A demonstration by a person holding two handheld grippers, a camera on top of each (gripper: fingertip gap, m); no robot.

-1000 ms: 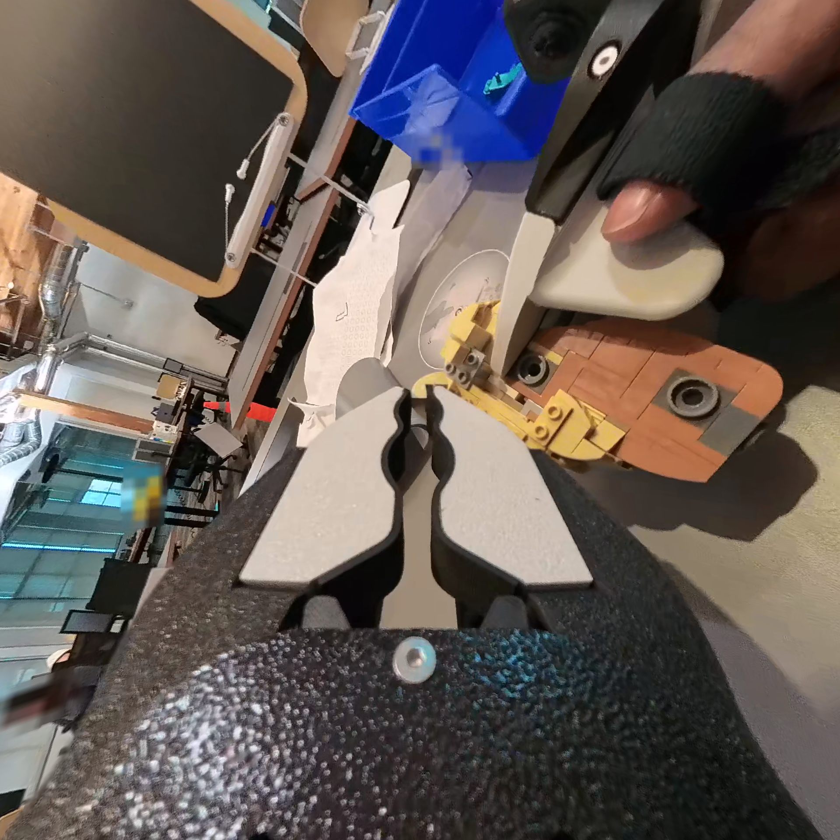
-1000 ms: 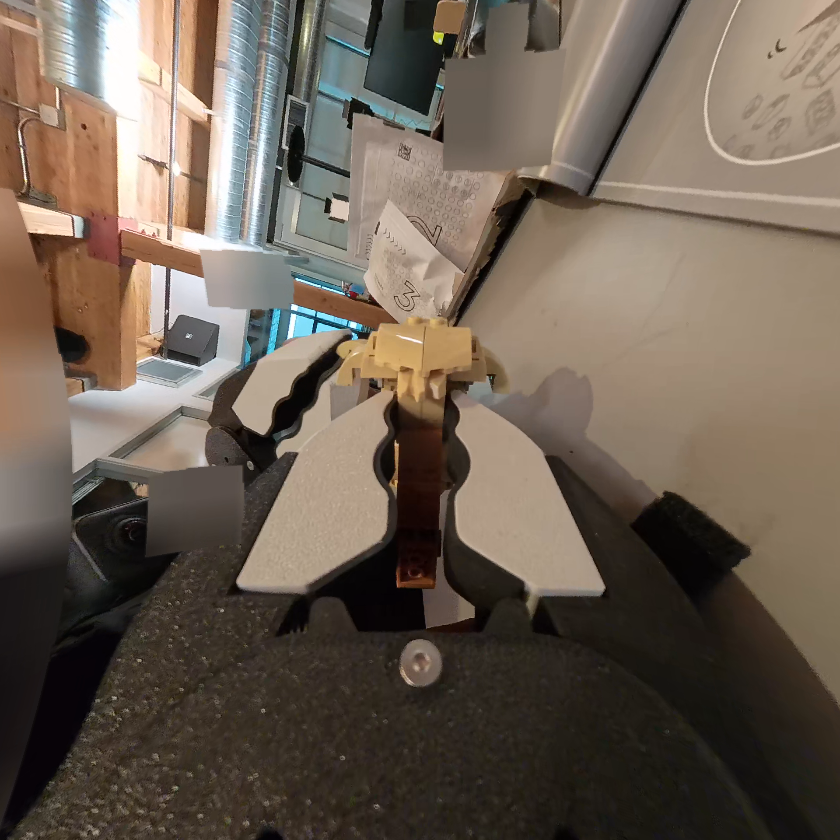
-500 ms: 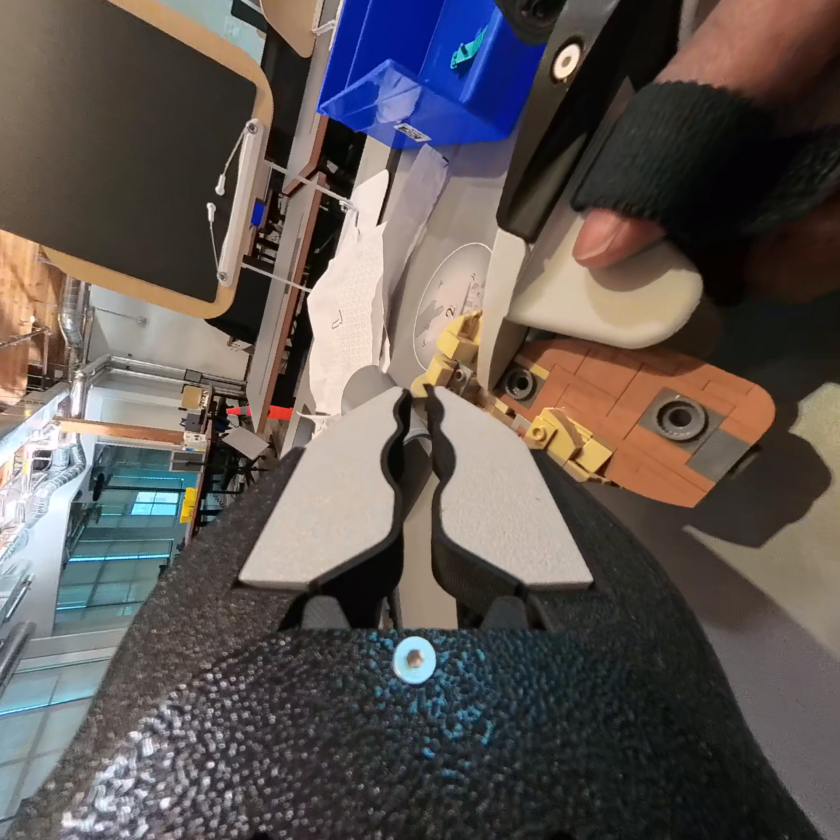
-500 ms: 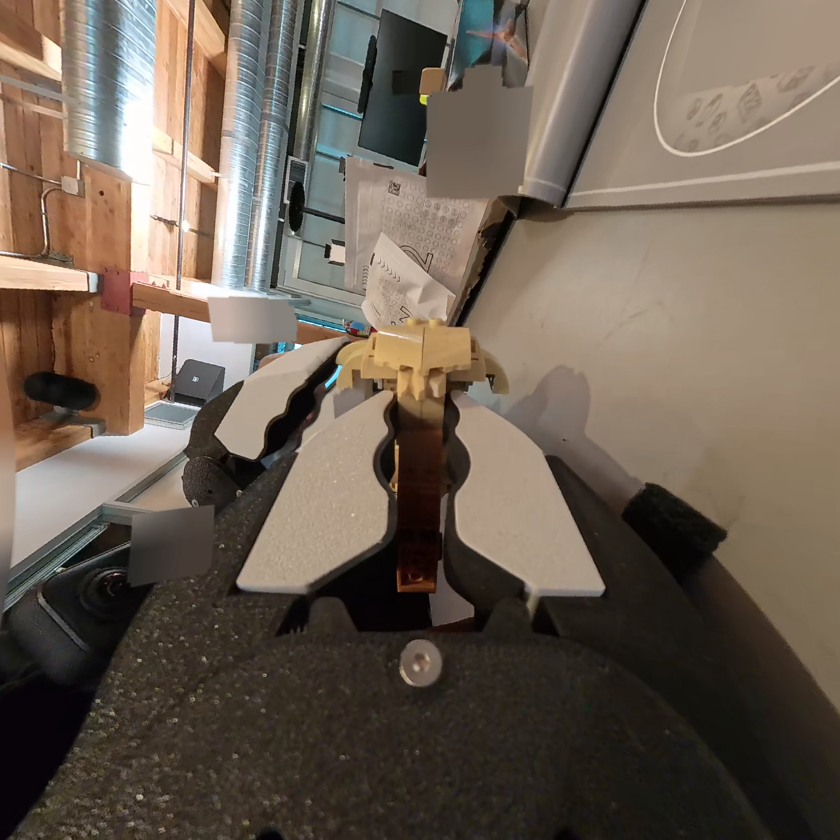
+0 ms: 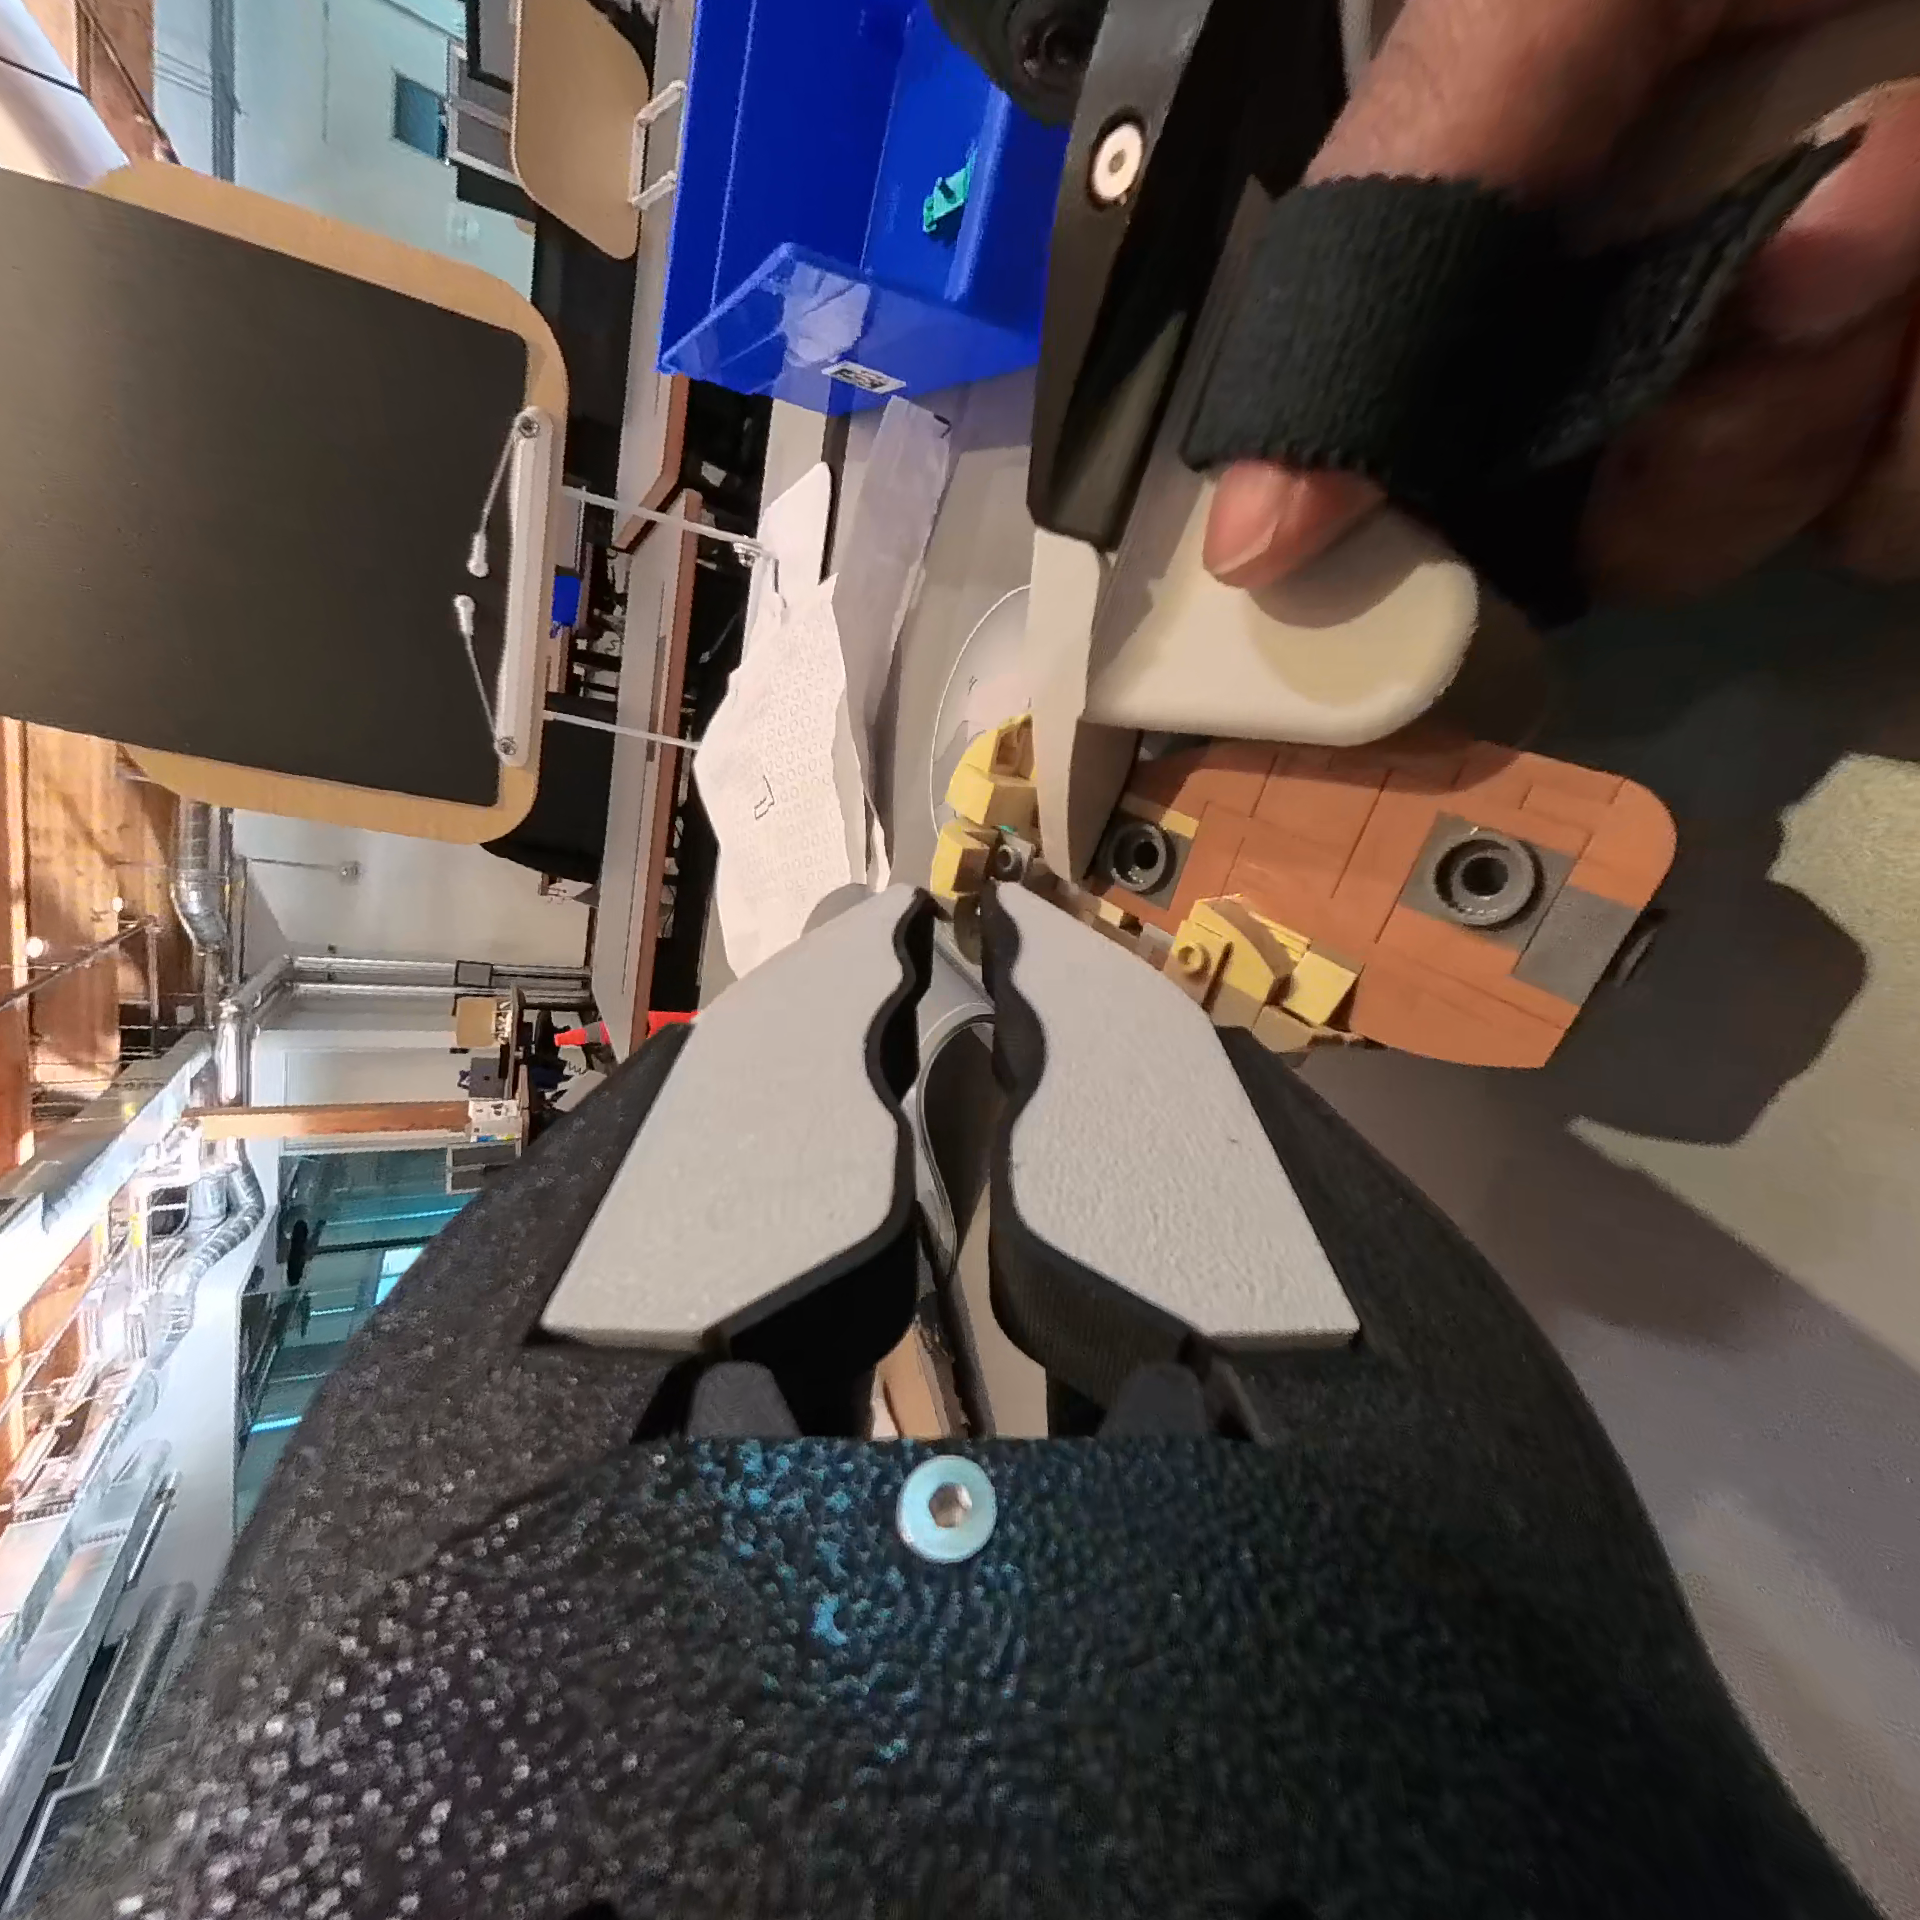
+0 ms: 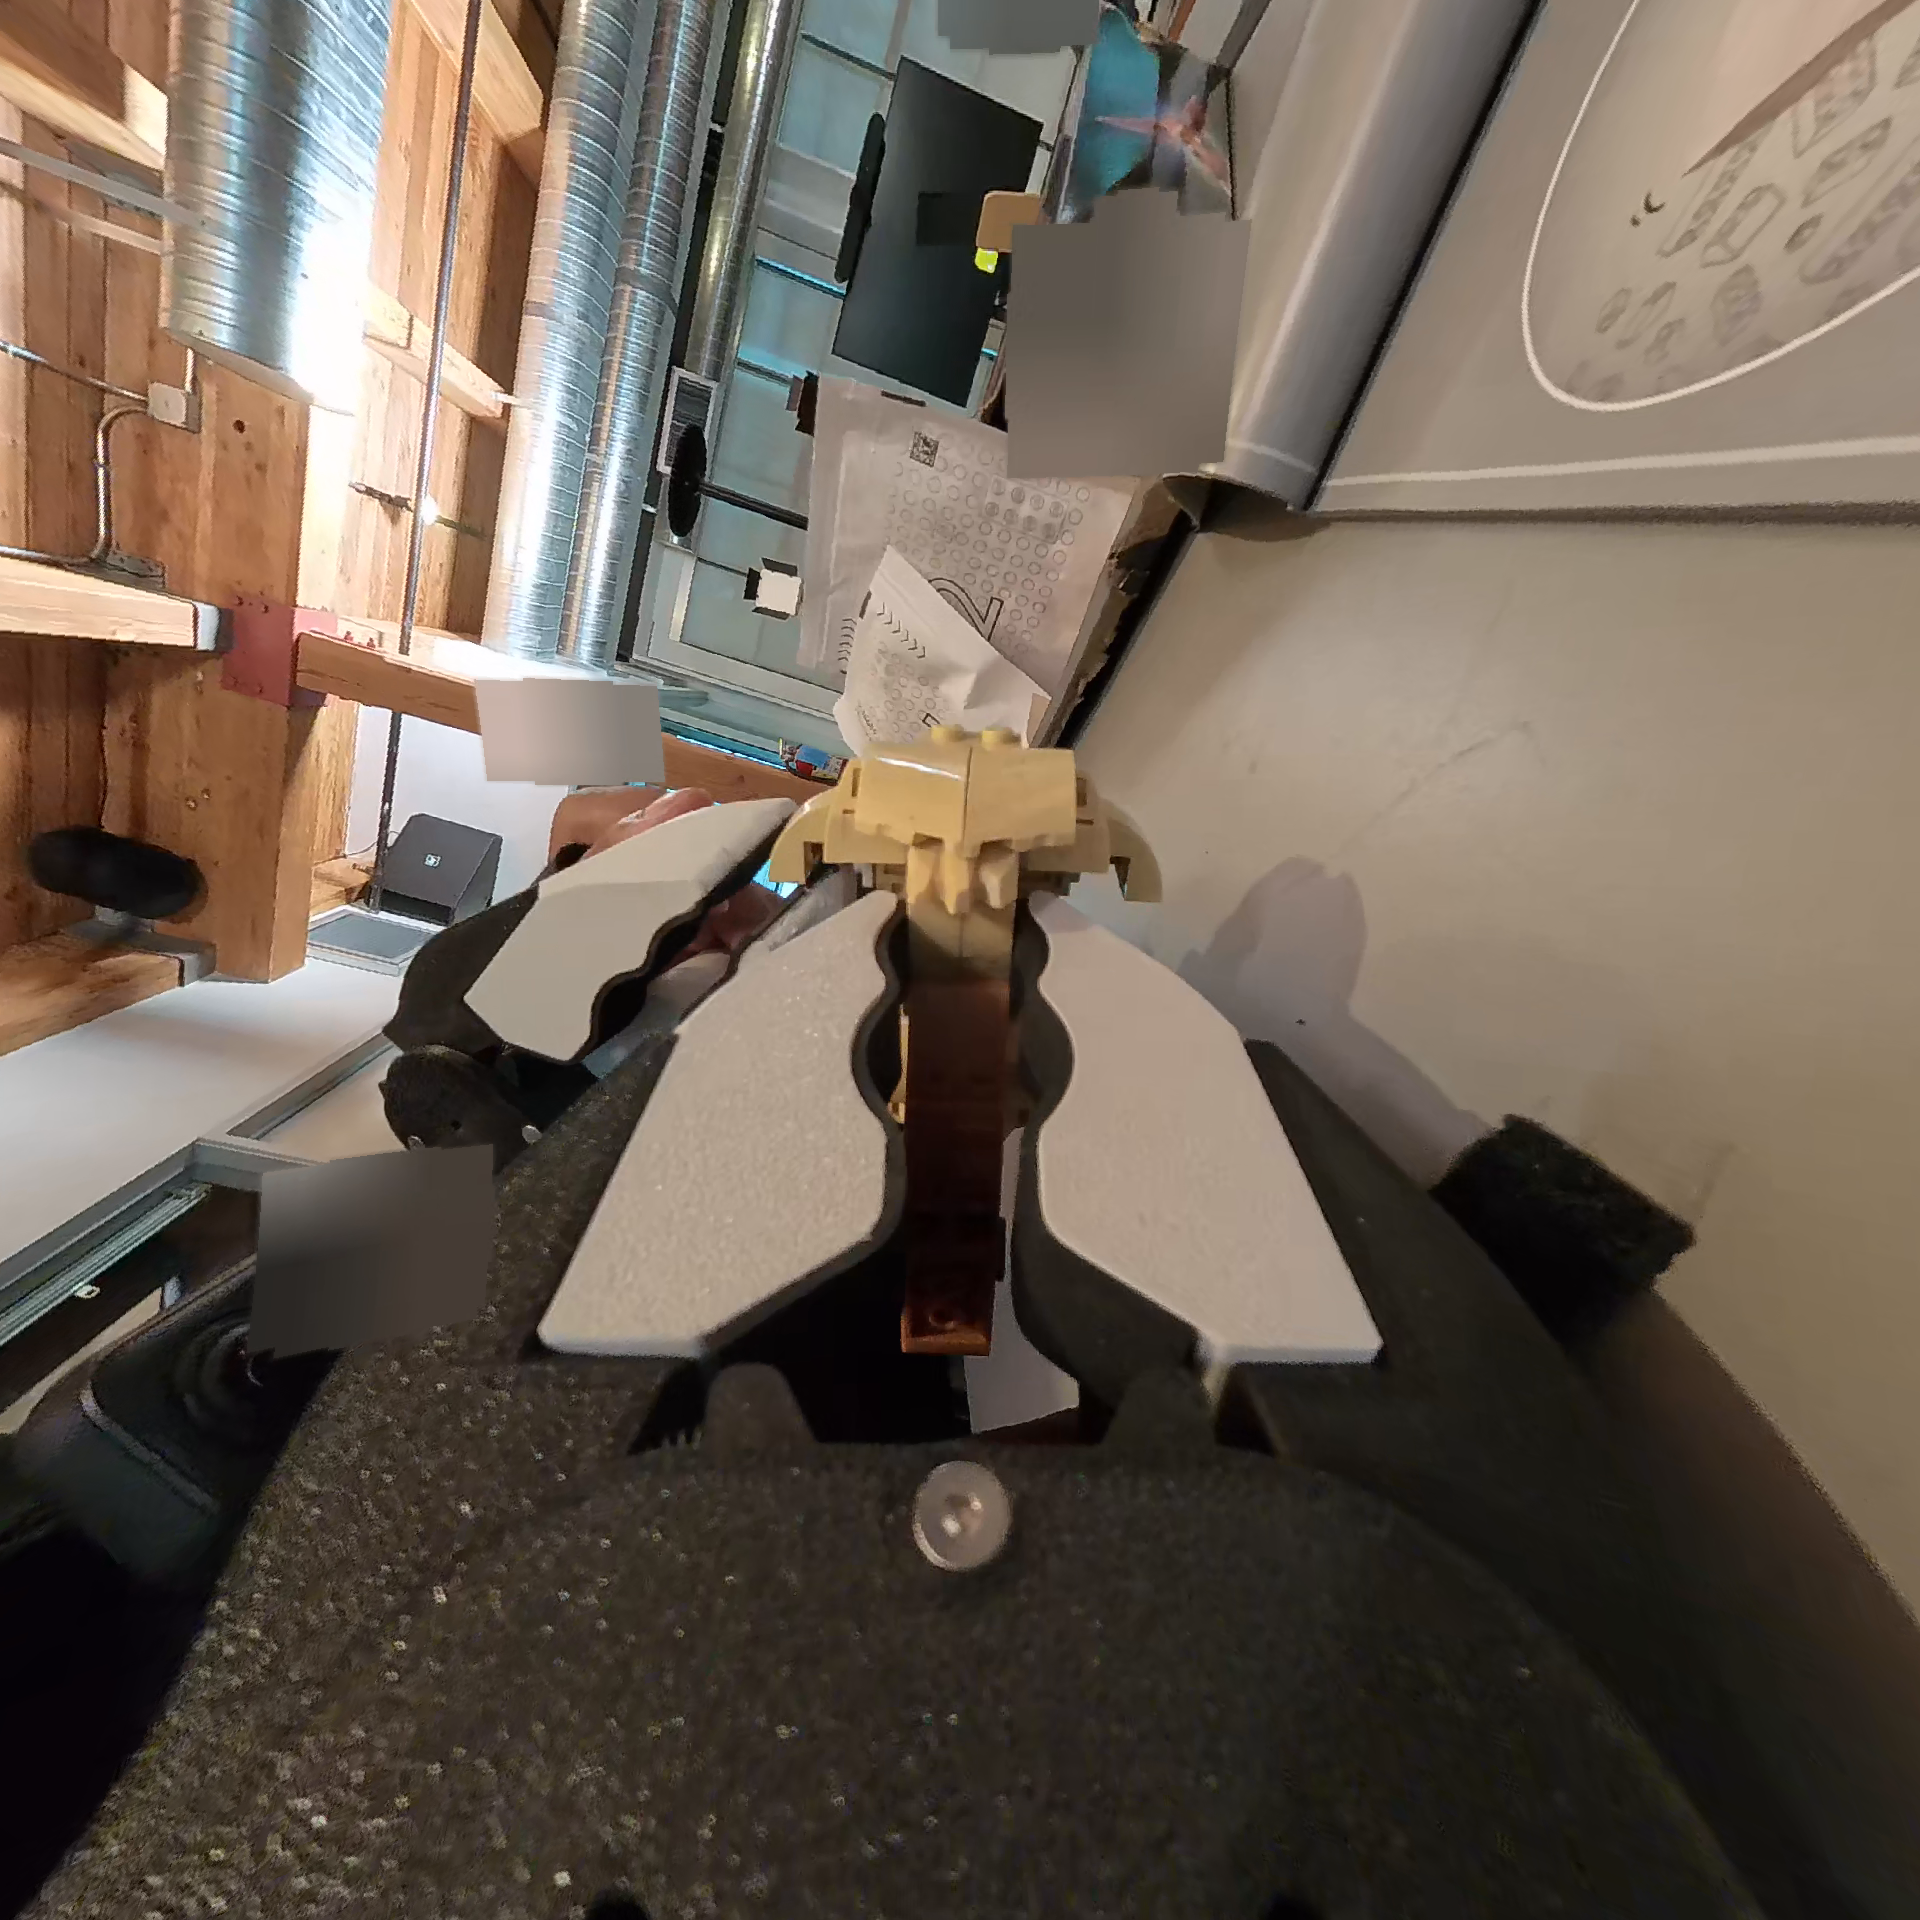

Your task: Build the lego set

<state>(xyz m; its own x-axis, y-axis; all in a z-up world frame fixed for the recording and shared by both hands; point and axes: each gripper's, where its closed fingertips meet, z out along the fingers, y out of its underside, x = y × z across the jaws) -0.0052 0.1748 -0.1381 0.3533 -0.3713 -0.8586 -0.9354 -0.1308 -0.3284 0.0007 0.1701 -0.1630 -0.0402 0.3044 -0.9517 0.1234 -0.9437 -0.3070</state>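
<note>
blue bin [image 5: 852,239] and papers [image 5: 800,727] are sitting beyond; my right gripper [image 6: 956,914] is clamping the brown-and-tan brick model [image 5: 1382,883], my left gripper [image 5: 956,904] is hovering barely parted at its tan end.

- left gripper [image 5: 958,902] fingertips narrowly apart, just beside the tan end of a brown brick model [image 5: 1382,894]
- right gripper [image 5: 1081,769] clamps that model
- blue bin [image 5: 831,187] behind

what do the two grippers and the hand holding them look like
Both grippers, left and right, have a black, speckled foam-textured body with a silver screw in the middle. Their fingers are flat light grey plates edged with wavy black pads. The hand wears a black fabric strap across the fingers.
</note>
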